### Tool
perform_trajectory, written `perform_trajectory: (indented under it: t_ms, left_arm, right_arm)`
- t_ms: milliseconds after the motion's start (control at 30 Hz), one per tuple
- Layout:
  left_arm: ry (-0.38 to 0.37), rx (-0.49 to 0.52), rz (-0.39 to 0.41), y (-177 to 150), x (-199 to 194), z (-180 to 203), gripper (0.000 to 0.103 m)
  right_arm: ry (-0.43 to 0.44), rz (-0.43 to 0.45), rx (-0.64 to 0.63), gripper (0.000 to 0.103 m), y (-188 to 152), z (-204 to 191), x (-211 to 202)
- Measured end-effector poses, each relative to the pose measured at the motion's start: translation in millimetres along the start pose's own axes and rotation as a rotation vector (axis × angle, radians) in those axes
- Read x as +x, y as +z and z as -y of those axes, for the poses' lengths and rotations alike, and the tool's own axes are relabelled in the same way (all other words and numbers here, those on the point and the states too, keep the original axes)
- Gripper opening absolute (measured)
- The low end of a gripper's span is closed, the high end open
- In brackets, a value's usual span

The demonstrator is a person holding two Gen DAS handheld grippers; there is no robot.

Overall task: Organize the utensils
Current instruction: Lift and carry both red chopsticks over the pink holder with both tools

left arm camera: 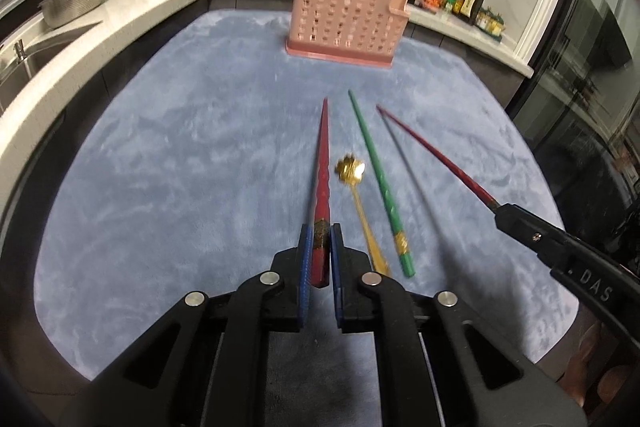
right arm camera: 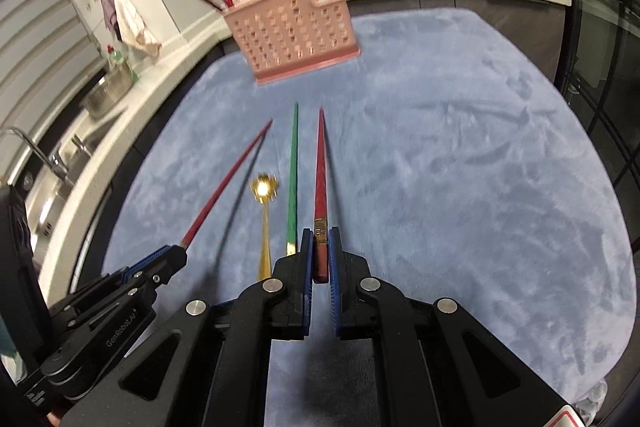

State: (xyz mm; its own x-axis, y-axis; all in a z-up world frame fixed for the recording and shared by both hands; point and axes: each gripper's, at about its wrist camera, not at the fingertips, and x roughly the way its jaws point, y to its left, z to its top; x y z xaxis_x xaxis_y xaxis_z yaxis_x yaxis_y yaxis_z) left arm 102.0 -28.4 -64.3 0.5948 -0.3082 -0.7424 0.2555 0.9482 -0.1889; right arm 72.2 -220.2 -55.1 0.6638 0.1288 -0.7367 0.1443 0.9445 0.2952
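each claw clamps one of two red chopsticks: left claw (left arm camera: 319, 251), right claw (right arm camera: 320, 253); one green chopstick (left arm camera: 380, 183) and one gold spoon (left arm camera: 358, 199) lie on the desk (left arm camera: 180, 147).

I count two grippers, left gripper (left arm camera: 320, 247) and right gripper (right arm camera: 320, 247), each clamping one red chopstick (left arm camera: 322, 163) (right arm camera: 320, 167). On the blue mat (left arm camera: 180, 167) lie one green chopstick (left arm camera: 376, 179) and one gold spoon (left arm camera: 356, 195). One pink holder (left arm camera: 348, 15) stands there, with several chopsticks inside; exact number unclear.
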Motion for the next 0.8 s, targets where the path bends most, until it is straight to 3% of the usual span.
perform_trajectory:
  t_ms: [333,800]
  left_arm:
    - [-0.02,0.001,0.118,34.9,-36.7,2.5,0.008]
    - [0.002,0.051,0.221,87.8,-67.2,11.2,0.008]
  right_arm:
    - [0.032,0.123,0.019,0.007,31.4,-0.8,-37.8]
    - [0.058,0.249,0.016,0.007,71.2,-2.5,-70.3]
